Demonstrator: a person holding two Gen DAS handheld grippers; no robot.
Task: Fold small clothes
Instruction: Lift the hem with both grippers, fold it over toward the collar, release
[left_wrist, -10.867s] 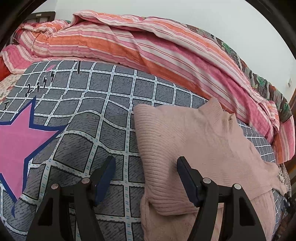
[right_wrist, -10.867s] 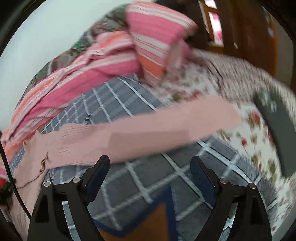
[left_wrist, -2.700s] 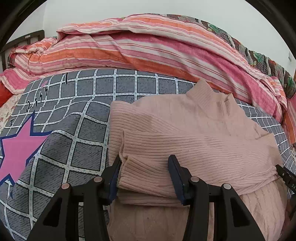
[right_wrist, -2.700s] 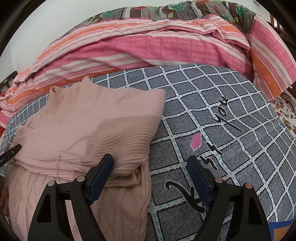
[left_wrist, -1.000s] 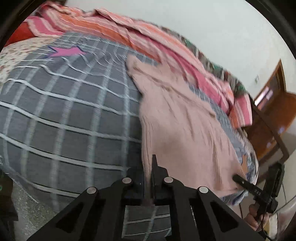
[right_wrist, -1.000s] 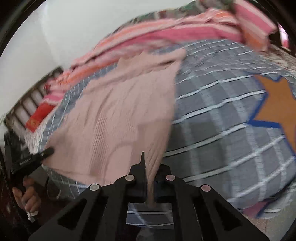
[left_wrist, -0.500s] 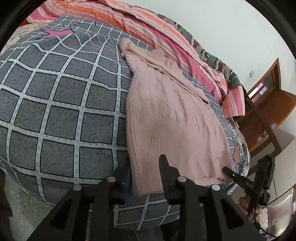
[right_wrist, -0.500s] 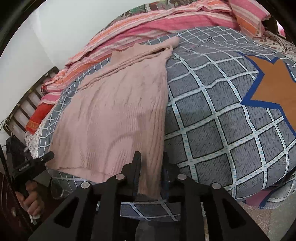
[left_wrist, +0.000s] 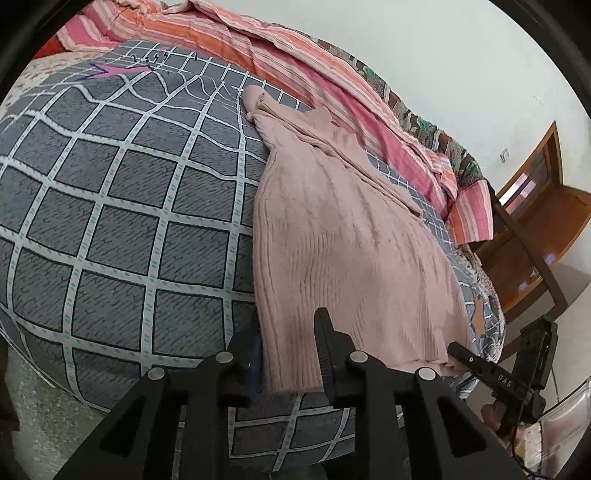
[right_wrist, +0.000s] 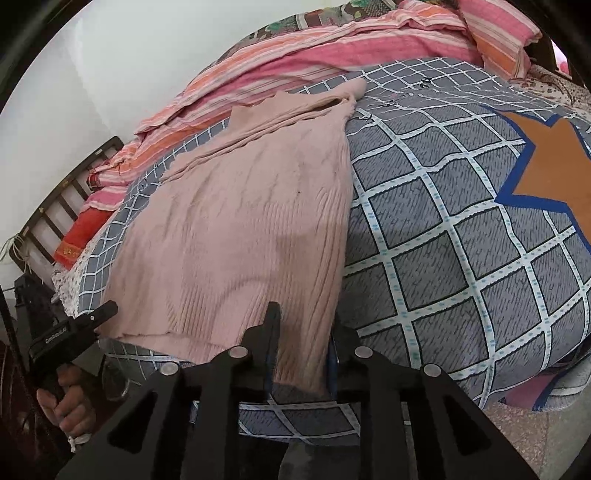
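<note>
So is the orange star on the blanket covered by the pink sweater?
No, the orange star lies bare on the blanket, apart from the pink sweater.

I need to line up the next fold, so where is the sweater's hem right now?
The hem lies at the near edge of the checked blanket, one corner between the left gripper fingers, the other at the right gripper.

1. the pink sweater (left_wrist: 343, 236) is a soft ribbed knit with cable patterns, matt all over.
2. the grey checked bedspread (left_wrist: 122, 206) is printed woven cloth, matt, with a fine scratchy pattern in each square.
3. the striped quilt (right_wrist: 332, 55) is thin matt cotton-like cloth, rumpled.
4. the left gripper (left_wrist: 288, 347) and right gripper (right_wrist: 303, 343) are matt black plastic with shiny metal screw heads.
5. the door frame (left_wrist: 532, 206) is glossy varnished wood.
6. the bed rail (right_wrist: 62, 192) is dark wood.
</note>
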